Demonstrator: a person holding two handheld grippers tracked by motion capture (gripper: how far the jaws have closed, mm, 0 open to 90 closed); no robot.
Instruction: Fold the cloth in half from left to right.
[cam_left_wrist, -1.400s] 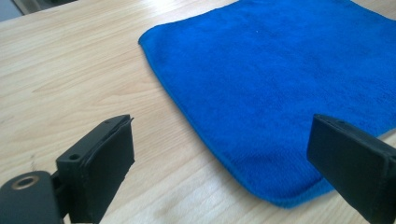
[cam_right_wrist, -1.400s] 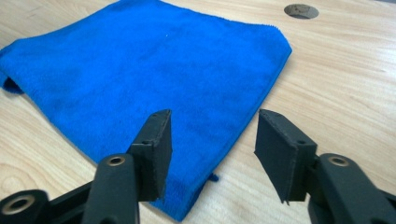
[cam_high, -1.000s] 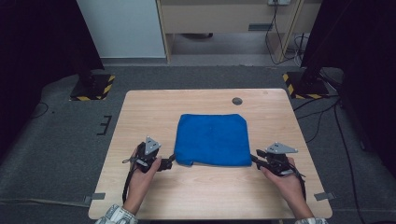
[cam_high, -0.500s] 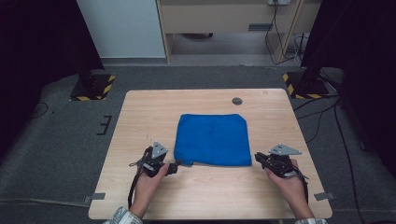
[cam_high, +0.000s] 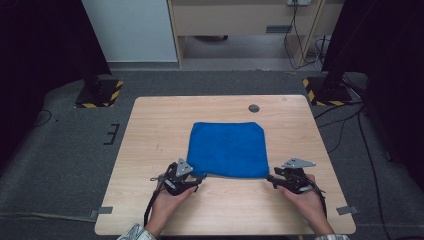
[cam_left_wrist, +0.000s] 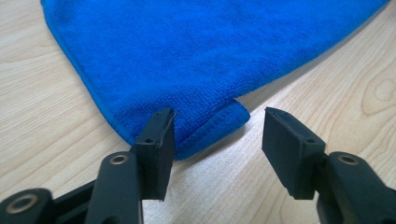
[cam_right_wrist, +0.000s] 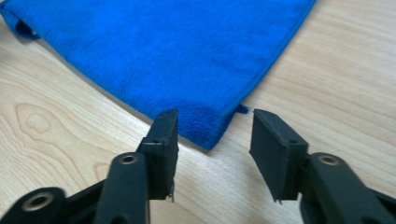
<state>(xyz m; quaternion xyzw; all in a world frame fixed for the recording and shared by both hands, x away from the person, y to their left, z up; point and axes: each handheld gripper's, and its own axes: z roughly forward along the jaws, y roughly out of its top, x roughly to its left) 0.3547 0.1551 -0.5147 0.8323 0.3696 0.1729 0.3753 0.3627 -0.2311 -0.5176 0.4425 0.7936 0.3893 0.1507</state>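
Note:
A blue cloth (cam_high: 227, 147) lies flat, folded, in the middle of the wooden table (cam_high: 150, 130). My left gripper (cam_high: 198, 178) lies low at its near left corner. In the left gripper view that corner of the cloth (cam_left_wrist: 187, 56) sits between the jaws of the left gripper (cam_left_wrist: 217, 135), which have just been closing but stand apart from it. My right gripper (cam_high: 272, 179) is at the near right corner. In the right gripper view the cloth (cam_right_wrist: 177, 51) pokes its corner between the jaws of the right gripper (cam_right_wrist: 212, 135), which have just been opening and do not press it.
A small round grommet (cam_high: 254, 108) sits in the tabletop behind the cloth. Bare wood surrounds the cloth on all sides. Stands with yellow-black striped bases (cam_high: 100, 95) (cam_high: 325, 90) flank the table's far corners on the grey floor.
My left hand has slid right and slightly down, bringing its gripper up to the cloth's near left corner. The right hand has stayed at the near right corner.

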